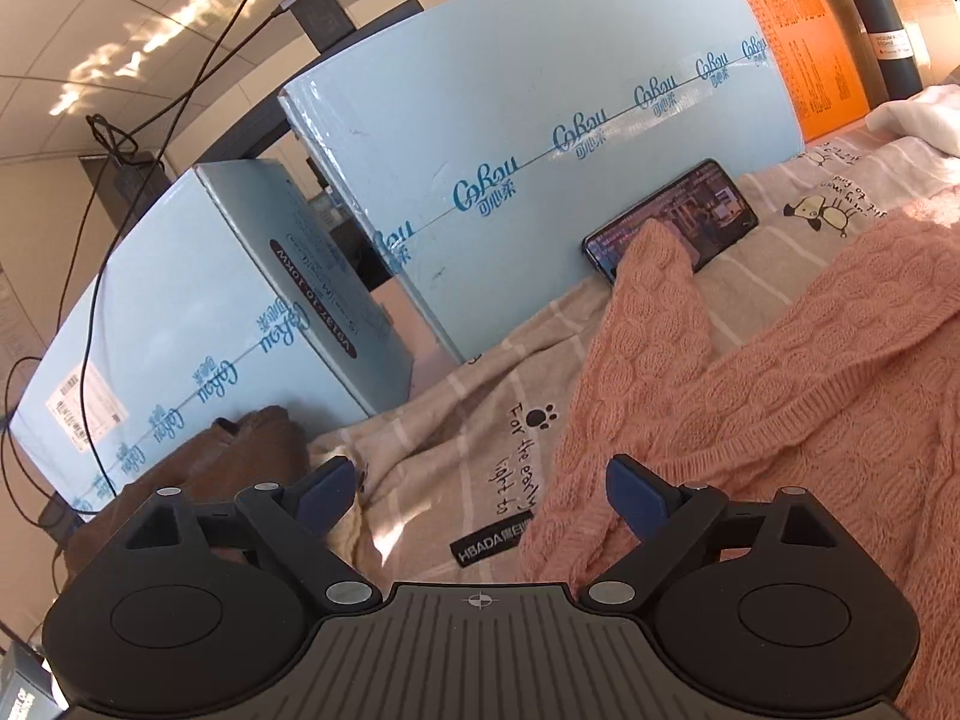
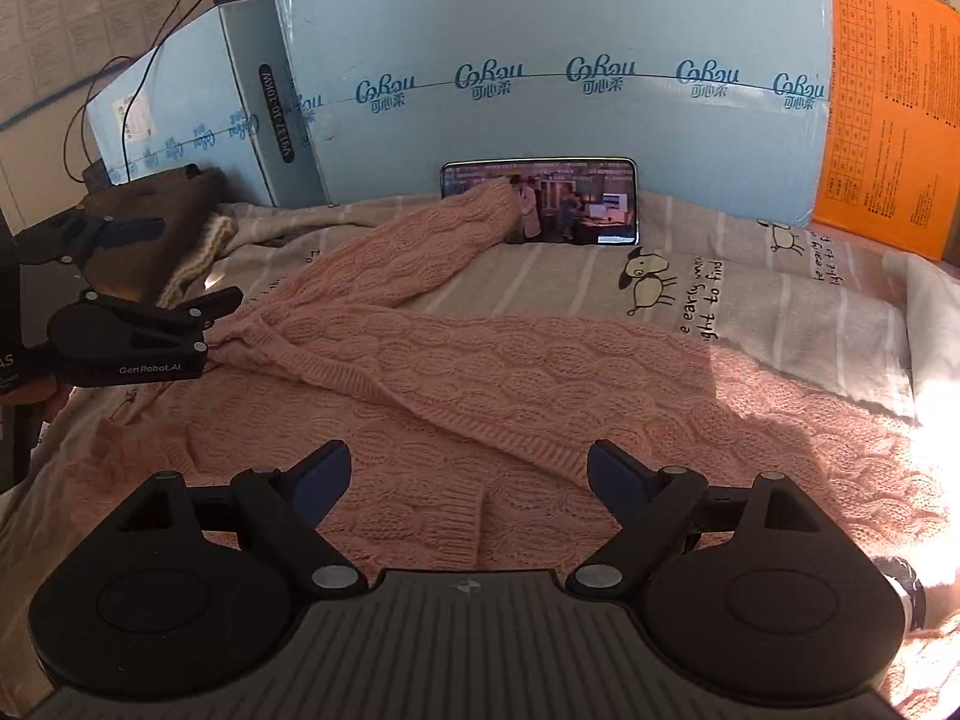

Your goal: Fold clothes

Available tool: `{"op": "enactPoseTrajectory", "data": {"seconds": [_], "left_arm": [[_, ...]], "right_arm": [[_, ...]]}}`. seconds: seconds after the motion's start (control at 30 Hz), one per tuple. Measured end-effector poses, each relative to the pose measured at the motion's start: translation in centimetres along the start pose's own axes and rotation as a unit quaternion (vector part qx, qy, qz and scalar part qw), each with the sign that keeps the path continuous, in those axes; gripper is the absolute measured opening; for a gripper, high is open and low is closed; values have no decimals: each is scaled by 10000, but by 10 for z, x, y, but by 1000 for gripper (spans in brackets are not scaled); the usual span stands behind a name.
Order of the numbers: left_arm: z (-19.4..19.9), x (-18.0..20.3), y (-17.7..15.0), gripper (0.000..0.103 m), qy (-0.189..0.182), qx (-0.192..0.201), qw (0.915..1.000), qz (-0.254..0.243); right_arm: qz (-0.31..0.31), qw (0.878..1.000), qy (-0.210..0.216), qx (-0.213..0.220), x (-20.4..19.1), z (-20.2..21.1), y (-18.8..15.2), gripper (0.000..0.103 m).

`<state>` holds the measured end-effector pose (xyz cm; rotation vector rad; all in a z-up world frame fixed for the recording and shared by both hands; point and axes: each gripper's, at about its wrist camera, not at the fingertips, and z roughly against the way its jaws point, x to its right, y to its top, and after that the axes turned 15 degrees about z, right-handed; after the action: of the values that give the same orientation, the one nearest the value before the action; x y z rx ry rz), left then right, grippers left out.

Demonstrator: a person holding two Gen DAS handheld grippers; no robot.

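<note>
Your right gripper [image 2: 469,480] hovers, fingers apart, over the pink knitted sweater [image 2: 480,384] spread on the striped blanket [image 2: 750,294]. Your left gripper [image 1: 480,483], also spread wide, sits at the sweater's edge; one sleeve reaches the phone [image 2: 576,204].

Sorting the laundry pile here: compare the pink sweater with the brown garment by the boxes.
The pink sweater is cable-knit and spread across the bedsheet, one sleeve reaching the phone; the brown garment looks smoother and sits bunched at the edge beside the blue boxes. The sweater takes up far more of the bed. Neither is held; both hand-held grippers are open.
</note>
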<state>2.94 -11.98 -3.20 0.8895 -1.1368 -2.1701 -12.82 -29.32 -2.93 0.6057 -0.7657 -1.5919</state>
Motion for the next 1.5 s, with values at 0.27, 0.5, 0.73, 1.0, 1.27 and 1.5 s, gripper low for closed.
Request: {"op": "enactPoseTrajectory", "data": {"seconds": [0.27, 0.5, 0.73, 1.0, 1.27, 1.5], "left_arm": [[23, -18, -42, 96, 286, -183, 9994, 34], [15, -26, -58, 100, 348, -290, 9988, 192], [15, -28, -59, 100, 323, -265, 9989, 227], [15, -29, -59, 100, 316, -240, 9989, 270], [19, -32, -57, 100, 244, -171, 9986, 434], [43, -48, -58, 100, 43, -38, 9964, 844]], "right_arm": [[166, 9988, 371, -278, -24, -12, -5, 72], [224, 9989, 216, -356, -30, -17, -10, 24], [-238, 9892, 1333, 561, -25, 15, -8, 4], [140, 9654, 2299, 1224, -61, 66, -4, 8], [-84, 9988, 342, 334, -22, 21, -15, 55], [61, 9993, 362, 20, -19, -11, -32, 14]]}}
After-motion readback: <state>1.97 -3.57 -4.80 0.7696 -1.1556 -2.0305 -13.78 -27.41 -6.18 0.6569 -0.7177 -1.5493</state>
